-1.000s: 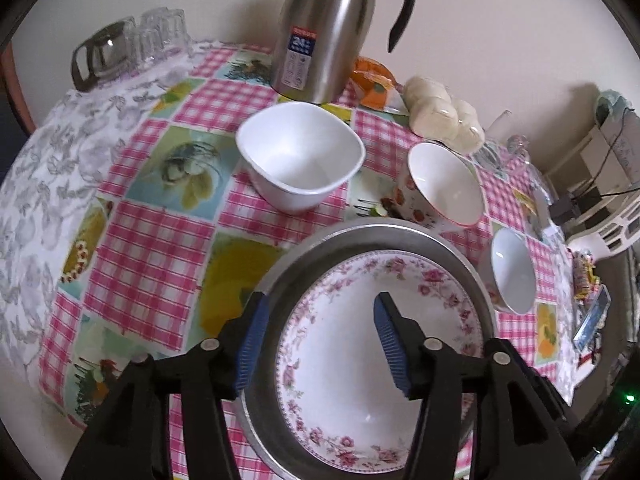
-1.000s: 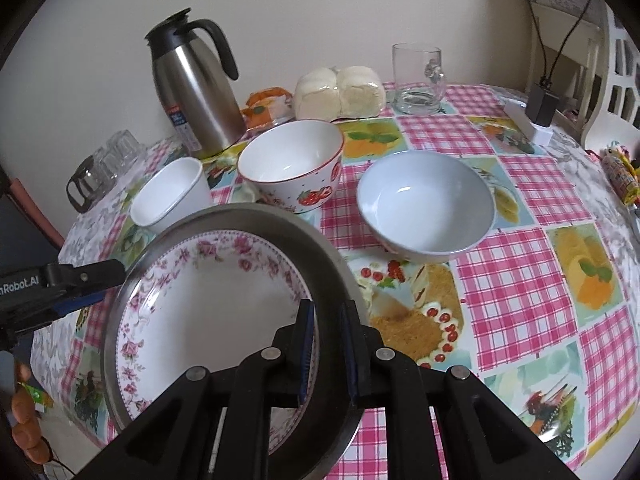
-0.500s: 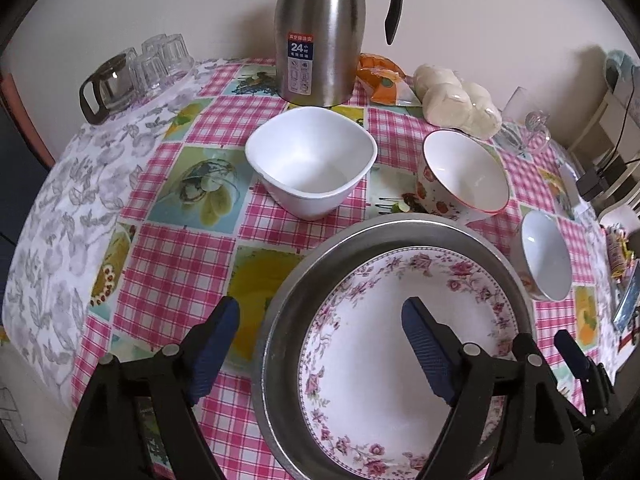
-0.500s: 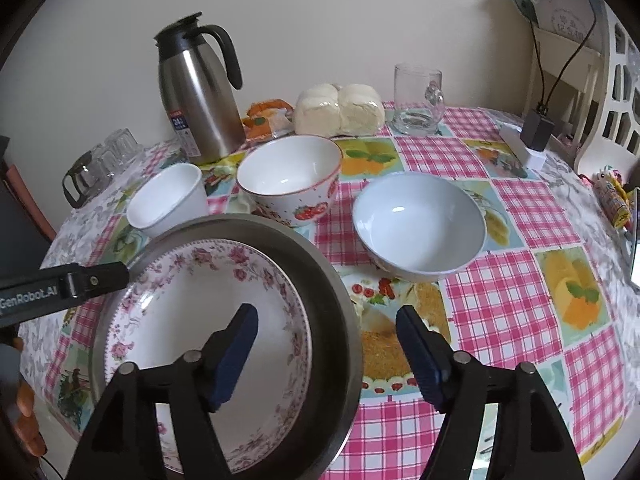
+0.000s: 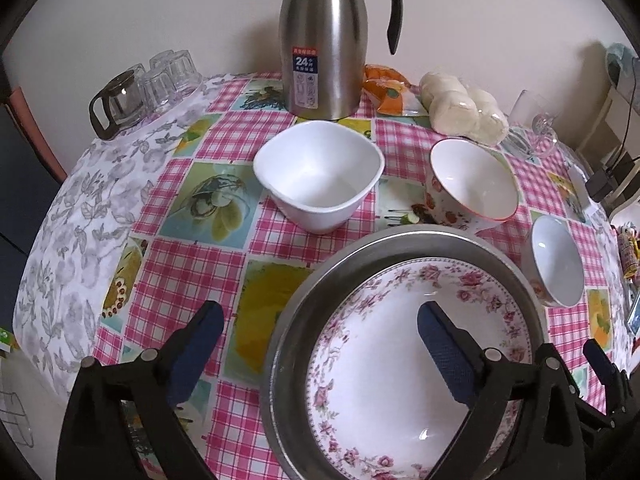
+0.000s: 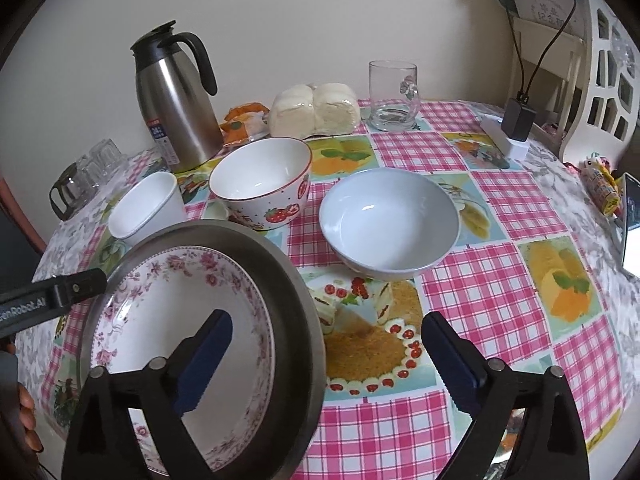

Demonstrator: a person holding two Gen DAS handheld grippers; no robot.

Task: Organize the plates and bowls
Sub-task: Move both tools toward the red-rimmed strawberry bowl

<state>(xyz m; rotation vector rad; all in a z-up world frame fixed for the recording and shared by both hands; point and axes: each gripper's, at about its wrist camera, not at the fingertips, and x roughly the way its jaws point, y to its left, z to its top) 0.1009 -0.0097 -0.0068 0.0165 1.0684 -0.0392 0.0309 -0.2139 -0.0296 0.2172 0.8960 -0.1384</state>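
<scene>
A pink-flowered white plate (image 5: 384,352) sits in a grey metal dish (image 5: 288,344) on a pink-checked tablecloth (image 5: 192,272).

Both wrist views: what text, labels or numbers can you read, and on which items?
"24": label on the thermos; the smaller print beneath it is too blurred to read.
"enRobot.AI", first letter cut off: along the left gripper's arm, seen from the right wrist.
Paper on the shelf: faint print, unreadable.
Snack packet: print too small.
</scene>
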